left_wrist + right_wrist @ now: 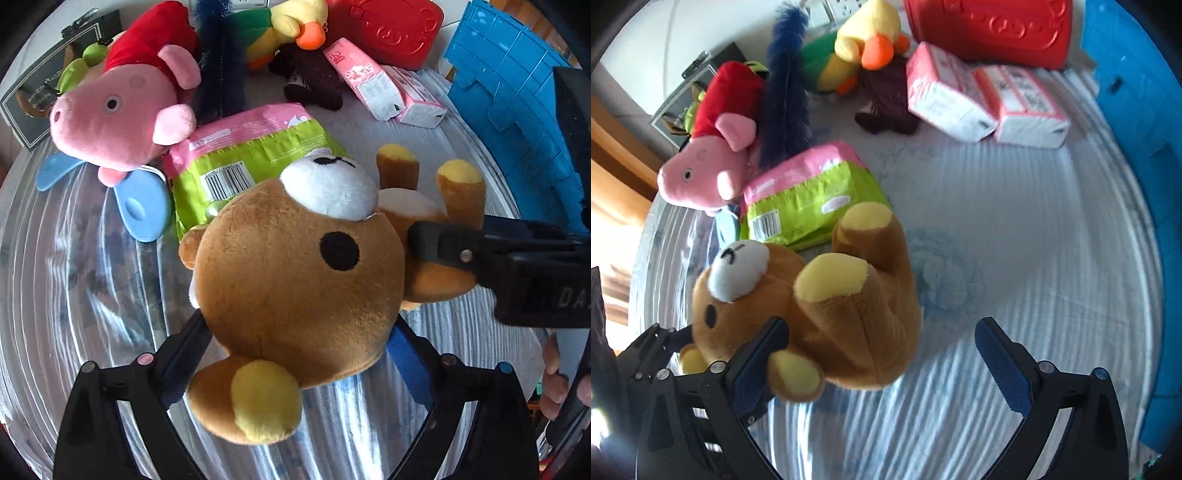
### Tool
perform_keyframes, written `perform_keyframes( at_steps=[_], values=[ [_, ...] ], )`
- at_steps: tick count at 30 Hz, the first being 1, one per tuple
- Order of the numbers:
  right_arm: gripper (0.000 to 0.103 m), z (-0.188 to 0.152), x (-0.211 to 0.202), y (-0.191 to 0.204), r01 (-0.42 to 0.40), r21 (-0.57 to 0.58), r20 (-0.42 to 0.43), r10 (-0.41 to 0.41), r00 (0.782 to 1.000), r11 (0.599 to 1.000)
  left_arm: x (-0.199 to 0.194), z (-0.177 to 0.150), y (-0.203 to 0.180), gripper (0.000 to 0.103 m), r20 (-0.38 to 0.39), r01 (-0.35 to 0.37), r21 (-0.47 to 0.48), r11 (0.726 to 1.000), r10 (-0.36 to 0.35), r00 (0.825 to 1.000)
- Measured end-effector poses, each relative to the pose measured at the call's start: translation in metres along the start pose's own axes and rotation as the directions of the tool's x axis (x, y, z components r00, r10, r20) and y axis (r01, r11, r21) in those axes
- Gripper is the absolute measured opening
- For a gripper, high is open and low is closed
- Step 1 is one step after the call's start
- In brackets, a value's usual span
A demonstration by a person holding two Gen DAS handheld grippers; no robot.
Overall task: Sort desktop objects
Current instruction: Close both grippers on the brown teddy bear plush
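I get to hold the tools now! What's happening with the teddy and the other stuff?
Left tool: fingers straddle the teddy's head; gripping or not, cannot tell.
Right tool: open, one finger against the teddy's body.
Teddy lies on the table beside the green packet.
Pig plush, duck plush and tissue packs lie jumbled beyond it, near the blue crate.
Done: nothing visibly sorted. Left: everything.

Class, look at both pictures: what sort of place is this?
Probably a table at home, used as a sorting spot: a striped cloth covered with soft toys such as a brown bear, tissue packs and a blue crate.
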State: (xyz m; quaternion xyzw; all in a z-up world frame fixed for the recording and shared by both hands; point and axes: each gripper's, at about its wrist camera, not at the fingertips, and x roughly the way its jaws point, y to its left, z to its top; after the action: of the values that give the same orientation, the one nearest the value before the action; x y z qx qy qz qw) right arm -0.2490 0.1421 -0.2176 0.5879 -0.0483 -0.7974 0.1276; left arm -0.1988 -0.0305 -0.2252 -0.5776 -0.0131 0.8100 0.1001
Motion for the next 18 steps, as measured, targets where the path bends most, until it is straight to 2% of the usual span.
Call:
perform_keyframes(
  at_steps=[2,6,7,9,11,18],
  values=[
    [0.09,-0.001,0.008,0.0,-0.047,-0.002,-0.01,0.047,0.999,0.999,0.008,0.002,0.0,0.096,-0.013,-0.009,0.002,1.0,0.009,1.0],
    [0.088,-0.002,0.012,-0.001,-0.071,0.002,-0.006,0.071,0.997,0.997,0.017,0.003,0.002,0.097,-0.019,-0.003,-0.008,1.0,0.003,1.0],
    [0.086,-0.004,0.012,-0.002,-0.082,0.006,-0.001,0.082,0.997,0.997,0.017,0.003,0.001,0.097,-0.011,-0.004,-0.005,1.0,0.004,1.0],
    [0.072,-0.006,0.009,-0.001,-0.112,0.007,0.014,0.111,0.994,0.994,0.015,0.0,-0.001,0.093,0.011,-0.014,0.015,1.0,0.014,1.0],
    [0.068,-0.01,0.002,0.005,-0.09,-0.02,0.036,0.091,0.995,0.996,0.009,-0.002,-0.004,0.087,0.031,-0.026,0.031,0.999,0.025,0.999],
    [0.055,-0.024,-0.033,0.021,-0.039,-0.079,0.109,0.047,0.993,0.996,-0.03,-0.015,-0.02,0.086,0.142,-0.083,0.086,0.993,0.071,0.987]
  ],
)
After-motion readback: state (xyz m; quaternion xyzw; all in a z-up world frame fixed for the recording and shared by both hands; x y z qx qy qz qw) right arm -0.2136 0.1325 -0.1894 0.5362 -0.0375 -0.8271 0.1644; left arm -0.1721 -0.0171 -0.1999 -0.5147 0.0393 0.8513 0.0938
